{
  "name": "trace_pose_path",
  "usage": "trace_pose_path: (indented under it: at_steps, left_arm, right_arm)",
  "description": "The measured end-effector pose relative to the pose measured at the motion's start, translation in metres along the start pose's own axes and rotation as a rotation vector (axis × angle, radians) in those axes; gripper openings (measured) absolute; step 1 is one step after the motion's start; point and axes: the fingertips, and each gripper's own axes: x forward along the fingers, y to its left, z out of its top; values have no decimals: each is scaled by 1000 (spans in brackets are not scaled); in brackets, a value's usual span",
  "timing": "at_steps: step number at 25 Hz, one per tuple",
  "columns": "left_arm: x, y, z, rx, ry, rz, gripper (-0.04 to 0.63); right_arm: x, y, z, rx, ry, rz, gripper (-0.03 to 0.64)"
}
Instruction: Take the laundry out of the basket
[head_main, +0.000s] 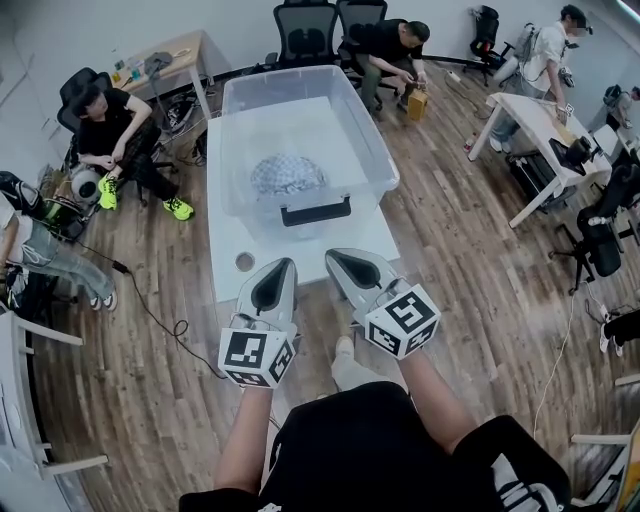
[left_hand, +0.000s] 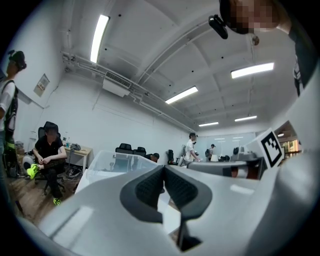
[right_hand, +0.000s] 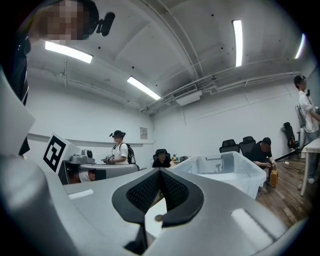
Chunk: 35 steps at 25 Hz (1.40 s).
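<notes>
A clear plastic basket stands on a white table. Inside it, on the bottom, lies a bunched grey patterned piece of laundry. A black handle sits on the basket's near wall. My left gripper and right gripper hover side by side over the table's near edge, short of the basket. Both are shut with nothing between their pads. The left gripper view has its shut jaws in front of the basket. From the right gripper, the basket appears ahead to the right.
A round grommet marks the table near my left gripper. People sit on office chairs at the left and at the back. A white desk stands to the right. A black cable runs over the wooden floor.
</notes>
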Motion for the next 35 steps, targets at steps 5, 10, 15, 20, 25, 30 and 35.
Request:
trace_pose_path:
  at_steps: [5, 10, 15, 20, 25, 30, 35]
  left_arm:
    - [20, 7, 5, 0, -13, 5, 8]
    - [37, 14, 8, 6, -12, 27, 8]
    - [55, 31, 11, 3, -6, 53, 8]
    - [83, 38, 12, 4, -8, 66, 8]
    - [108, 37, 13, 8, -4, 65, 8]
    - [131, 38, 15, 10, -4, 75, 8]
    - [149, 48, 11, -6, 3, 103, 8]
  right_arm:
    - [12, -21, 5, 3, -9, -1, -6]
    - [26, -36, 10, -3, -9, 25, -6]
    - [48, -51, 16, -3, -8, 50, -6]
    - [59, -78, 18, 1, -10, 56, -6]
    - [66, -104, 23, 4, -15, 55, -6]
    - [75, -127, 29, 3, -21, 67, -6]
    - [85, -147, 32, 10, -28, 79, -6]
